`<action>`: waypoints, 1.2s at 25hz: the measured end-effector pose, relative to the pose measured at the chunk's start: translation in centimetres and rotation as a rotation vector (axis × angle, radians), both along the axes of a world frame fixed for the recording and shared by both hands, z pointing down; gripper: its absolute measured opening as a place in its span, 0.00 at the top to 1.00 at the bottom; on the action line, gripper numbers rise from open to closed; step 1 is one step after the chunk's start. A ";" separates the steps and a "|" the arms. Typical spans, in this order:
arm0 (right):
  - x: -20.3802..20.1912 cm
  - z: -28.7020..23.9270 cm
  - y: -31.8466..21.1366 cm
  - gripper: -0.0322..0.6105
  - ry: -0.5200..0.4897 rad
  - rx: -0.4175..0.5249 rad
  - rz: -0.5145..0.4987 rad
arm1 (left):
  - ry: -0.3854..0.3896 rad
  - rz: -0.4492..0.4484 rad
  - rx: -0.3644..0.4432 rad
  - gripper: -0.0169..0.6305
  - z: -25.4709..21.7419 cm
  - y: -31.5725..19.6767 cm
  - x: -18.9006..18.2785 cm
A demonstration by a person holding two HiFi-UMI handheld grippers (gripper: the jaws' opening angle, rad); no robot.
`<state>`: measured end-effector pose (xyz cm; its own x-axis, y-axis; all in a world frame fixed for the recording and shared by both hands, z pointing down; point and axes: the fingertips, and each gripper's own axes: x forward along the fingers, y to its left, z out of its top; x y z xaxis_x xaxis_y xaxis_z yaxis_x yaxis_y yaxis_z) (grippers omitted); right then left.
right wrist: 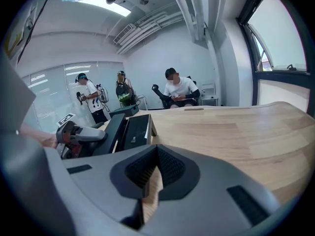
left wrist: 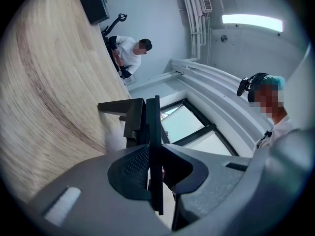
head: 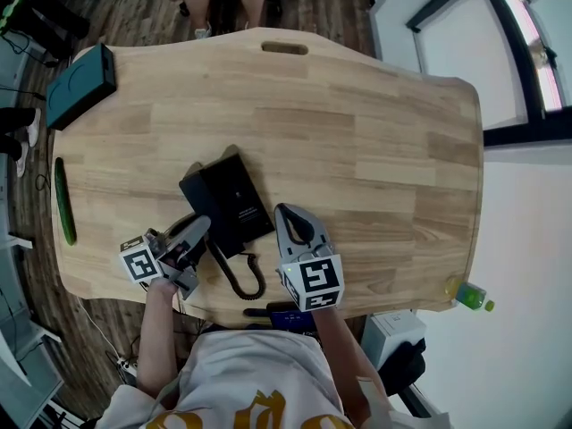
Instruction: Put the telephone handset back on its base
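The left gripper (left wrist: 153, 154) is clamped on the near end of the telephone handset (right wrist: 104, 131), both jaws pressed flat against a thin black slab. Only its own view shows that grip plainly. The head view shows just its tips at the near left corner of the black base (head: 239, 206), with the handset running ahead of them along the base's left side. I cannot tell whether the handset is seated or held a little above the base. The right gripper view adds the side look: the handset is a dark slab beside the base's flat panel, with the left gripper at its near end.

The right gripper (head: 283, 211) is just to the right of the base. Its jaws are drawn together at the tips with nothing in them, and the bare wood of the table (head: 375, 150) shows beneath.

Only the head view shows the coiled cord (head: 239, 280), which loops back between the two grippers. It also shows a long green thing (head: 64, 202) well off to the left gripper's left, at the table edge.

A dark teal case (head: 80, 86) lies far ahead and to the left, shut, so its contents are hidden. A green bottle (head: 469, 295) lies well to the right of the right gripper, past the table's corner, and I cannot make out what is in it.

The right gripper view alone shows a seated person (right wrist: 178, 90) beyond the table's far end and two people (right wrist: 88, 100) standing off to the left.
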<state>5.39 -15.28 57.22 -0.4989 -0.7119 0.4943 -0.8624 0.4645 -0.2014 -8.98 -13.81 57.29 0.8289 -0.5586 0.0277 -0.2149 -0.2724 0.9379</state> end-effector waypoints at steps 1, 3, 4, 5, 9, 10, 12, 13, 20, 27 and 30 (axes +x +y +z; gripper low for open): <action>0.0 0.1 0.0 0.95 0.000 -0.004 0.000 | -0.002 0.002 -0.001 0.86 0.1 0.0 0.0; -0.1 0.3 -0.2 0.95 -0.002 -0.008 -0.001 | -0.008 0.008 -0.002 0.86 0.3 0.0 0.1; -0.2 0.4 -0.2 0.95 -0.004 -0.009 -0.002 | -0.010 0.011 -0.002 0.86 0.4 0.0 0.1; -0.2 0.4 -0.3 0.95 -0.005 -0.009 -0.005 | -0.012 0.014 -0.002 0.86 0.5 0.0 0.1; -0.4 0.8 -0.2 0.95 -0.006 -0.019 -0.014 | -0.019 0.022 -0.003 0.86 0.8 0.1 0.4; -0.5 0.9 -0.2 0.95 -0.006 -0.020 -0.015 | -0.020 0.022 -0.003 0.86 0.9 0.1 0.4; -0.5 1.0 -0.3 0.95 -0.005 -0.021 -0.018 | -0.019 0.016 -0.004 0.86 1.0 -0.1 0.4; -0.5 1.0 -0.3 0.95 -0.005 -0.021 -0.019 | -0.019 0.012 -0.004 0.86 1.0 -0.1 0.3; -0.2 1.3 -0.3 0.95 -0.003 -0.027 -0.016 | -0.018 0.007 -0.011 0.86 1.3 -0.2 0.2; 0.2 1.6 -0.3 0.95 -0.002 -0.037 -0.003 | -0.030 -0.003 -0.009 0.86 1.5 -0.4 0.1; 0.1 1.5 -0.3 0.95 -0.005 -0.034 -0.003 | -0.038 -0.005 -0.009 0.86 1.6 -0.4 0.1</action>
